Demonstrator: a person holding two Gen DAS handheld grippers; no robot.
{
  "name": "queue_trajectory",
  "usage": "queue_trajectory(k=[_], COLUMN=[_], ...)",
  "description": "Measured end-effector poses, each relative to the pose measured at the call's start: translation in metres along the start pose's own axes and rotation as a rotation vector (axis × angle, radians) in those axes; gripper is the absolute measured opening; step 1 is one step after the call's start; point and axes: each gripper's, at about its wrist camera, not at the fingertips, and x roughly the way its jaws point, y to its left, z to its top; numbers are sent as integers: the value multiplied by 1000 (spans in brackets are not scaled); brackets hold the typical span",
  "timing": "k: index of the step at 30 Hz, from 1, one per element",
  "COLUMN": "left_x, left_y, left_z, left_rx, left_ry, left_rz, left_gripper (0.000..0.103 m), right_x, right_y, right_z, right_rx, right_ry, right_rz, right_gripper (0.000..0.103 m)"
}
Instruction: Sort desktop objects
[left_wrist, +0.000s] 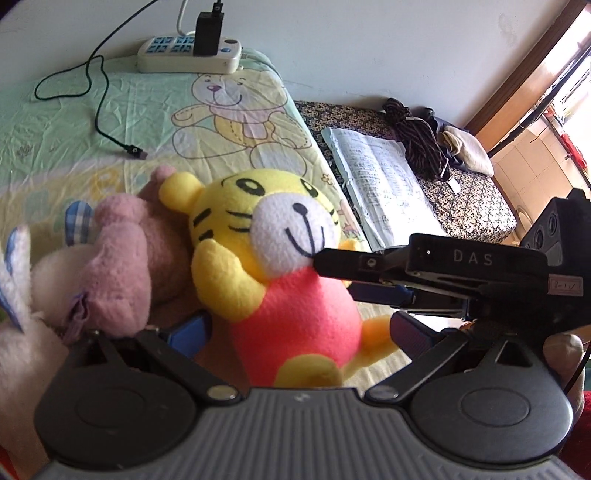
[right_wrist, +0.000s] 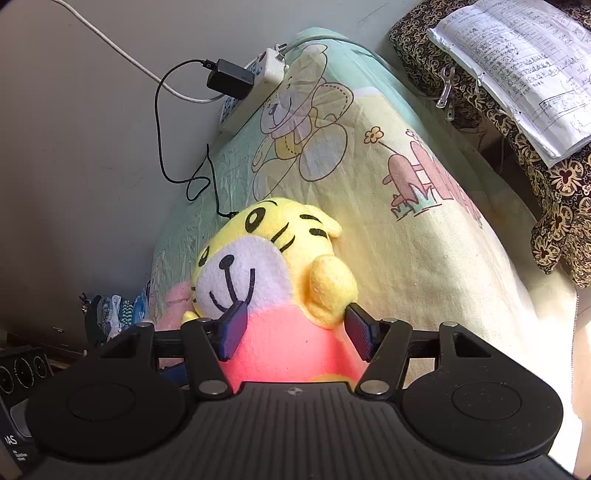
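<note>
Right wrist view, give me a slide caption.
Right gripper closed on the tiger plush over the cartoon bedsheet.

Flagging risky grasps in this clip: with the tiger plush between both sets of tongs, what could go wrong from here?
1. The right tongs pinch only soft pink belly on the tiger plush; it could squeeze out.
2. The left tongs also flank the plush; both pulling may tug it apart or twist it.
3. The pink plush leans against it and may get dragged along.

Yellow tiger plush (left_wrist: 280, 266), pink-bodied, leans against pink plush (left_wrist: 122, 266).
</note>
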Motion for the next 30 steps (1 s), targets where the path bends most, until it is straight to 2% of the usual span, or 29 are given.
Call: queue_trajectory(k=[1,5,6,9,14,19,30], left_x=[2,10,12,16,11,-1,-51], left_y=[0,3,3,1,-1,-10,-26], left_z=[0,-2,-2,-5,-10,-22,-76], left_rx=[9,22,25,38,46,59,161], left_ry=[-4,0,4,13,27,45,50], left_rz=[18,60,66,81,73,19,0], left_gripper=[102,102,102,100,87,85,83], right_x=[2,11,14,20,0,-24,-55], right_y=[-2,-5,-5,-1,10,14,47], right_z=[1,0,-2,-8,-18,-35,-94], right_rx=[4,13,14,20,-28,-30,-71], right_ry=[7,22,38,70,30,12,14], right_rz=[12,42,54,112,86,63,10], right_gripper=[69,71,70,57,51,50,50])
